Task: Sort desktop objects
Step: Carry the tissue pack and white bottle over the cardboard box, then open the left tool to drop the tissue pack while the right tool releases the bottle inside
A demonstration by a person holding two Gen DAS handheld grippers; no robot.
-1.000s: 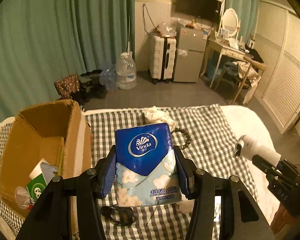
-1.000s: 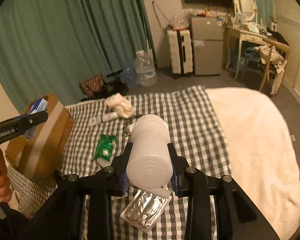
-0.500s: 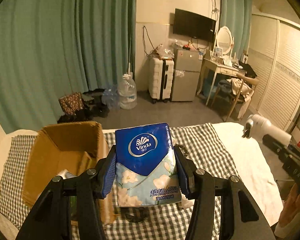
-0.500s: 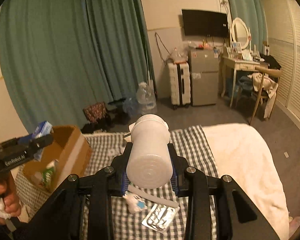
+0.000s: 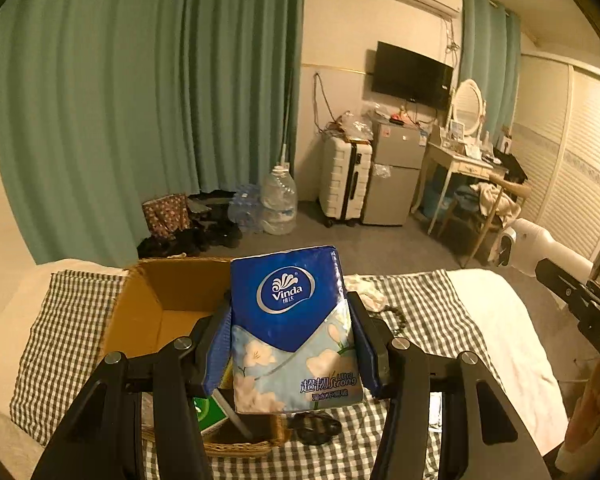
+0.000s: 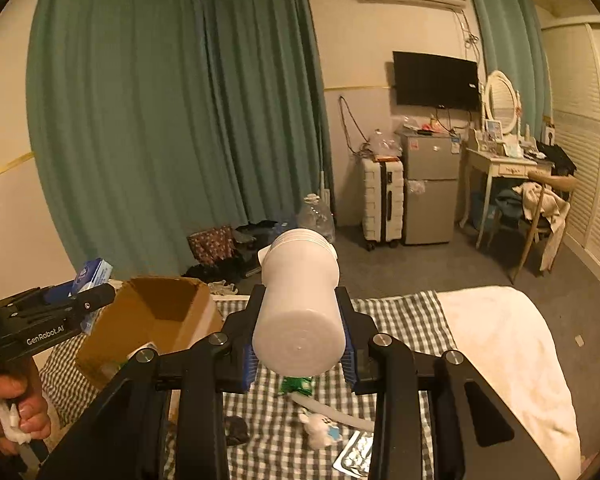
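Observation:
My left gripper [image 5: 292,344] is shut on a blue Vinda tissue pack [image 5: 290,332], held upright above the near edge of the open cardboard box [image 5: 140,308]. My right gripper [image 6: 298,340] is shut on a white plastic bottle [image 6: 300,312], held lying along the fingers, high above the checked cloth [image 6: 400,320]. That bottle shows at the right of the left wrist view [image 5: 536,246]. The box [image 6: 156,320] and the left gripper with the tissue pack [image 6: 94,276] show at the left of the right wrist view.
On the cloth under the right gripper lie a green packet [image 6: 298,386], a small white toy [image 6: 320,432], a blister pack [image 6: 358,450] and a dark object [image 6: 236,430]. A green box [image 5: 208,412] lies in the cardboard box. Black beads [image 5: 394,314] lie beyond the tissue pack.
Both grippers have risen and tilted up, so more of the room shows. The left gripper with the tissue pack has moved left over the box. Both grips are unchanged.

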